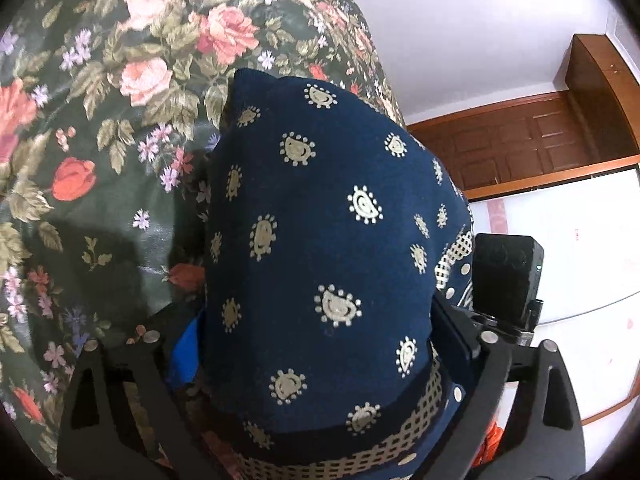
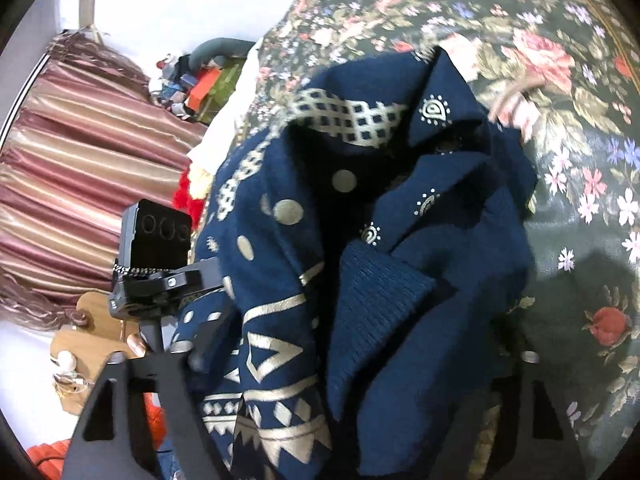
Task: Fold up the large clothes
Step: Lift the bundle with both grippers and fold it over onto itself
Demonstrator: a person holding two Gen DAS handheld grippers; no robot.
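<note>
Garment: a navy cloth (image 1: 320,240) printed with pale paisley motifs, bunched over both grippers and lifted above the floral bedspread (image 1: 100,100).
Left gripper (image 1: 316,360): cloth drapes over the whole gap, hiding the fingertips; the black finger frames show on either side, and whether it is clamped on the fabric cannot be told.
Right gripper (image 2: 340,360): likewise buried (only the two black frames show at the lower corners), so its grip cannot be told either.
Only in the left view: a smooth, rounded span of cloth with a checked band near the bottom edge; a wooden door (image 1: 520,148) and white wall beyond the bedspread's edge.
Only in the right view: the cloth (image 2: 360,240) crumpled in folds, with a ribbed patch, big dots and zigzag bands; a striped curtain (image 2: 80,184); a clutter of small items (image 2: 192,84), possibly boxes, by the bedspread's far edge.
In the way: the cloth fills the centre of both views.
</note>
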